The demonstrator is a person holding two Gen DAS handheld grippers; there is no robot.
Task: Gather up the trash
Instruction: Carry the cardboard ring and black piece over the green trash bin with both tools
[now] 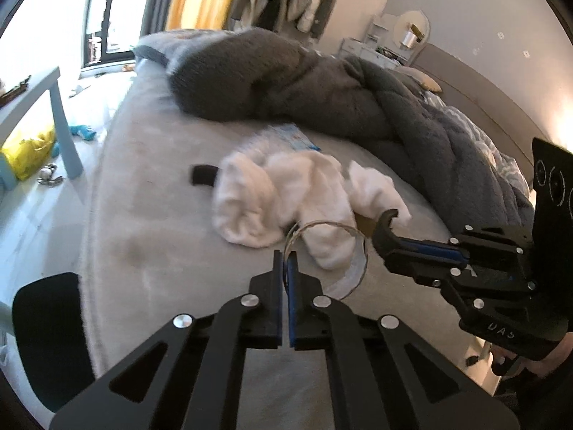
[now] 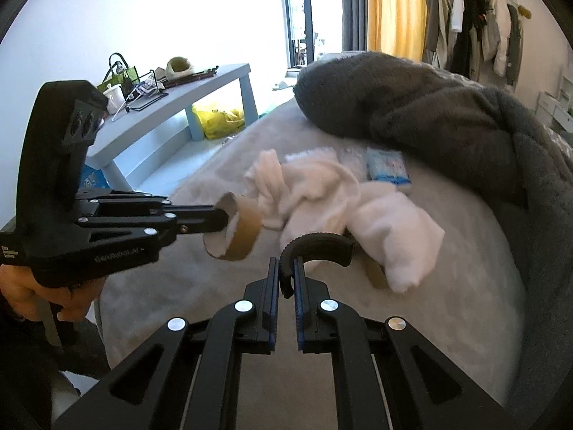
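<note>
Left to right across the bed (image 1: 150, 193): a small black object (image 1: 202, 175) lies on the pale cover, just beside a heap of white cloth (image 1: 279, 193); a blue-printed tissue pack (image 2: 386, 165) rests beyond the heap, near the dark grey blanket (image 1: 286, 79). The left gripper (image 1: 285, 261) has its jaws drawn almost together on the wall of an empty tape roll (image 2: 232, 227), a short cardboard ring with a torn pale edge, held clear of the bed in front of the cloth. The right gripper (image 2: 286, 272) likewise has its jaws nearly closed, pinching one end of a curved black plastic piece (image 2: 315, 247) that arcs forward over the cloth. A second cardboard core (image 2: 376, 272) appears to lie partly under the right end of the cloth; its full shape is hidden. Handling, as judged: the tape roll is light and fairly stiff, yet a thin card wall can buckle under a hard squeeze, so the hold across the wall, one finger inside and one outside, suits it. The curved piece looks rigid and light; gripped at its tip it may pivot, and a hold nearer mid-arc would steady it. The cloth is soft and limp and would drape from any pinch point. At far left in the right wrist view stands a blue side surface (image 2: 172, 104) with a yellow bag (image 2: 218, 122) beneath it.
</note>
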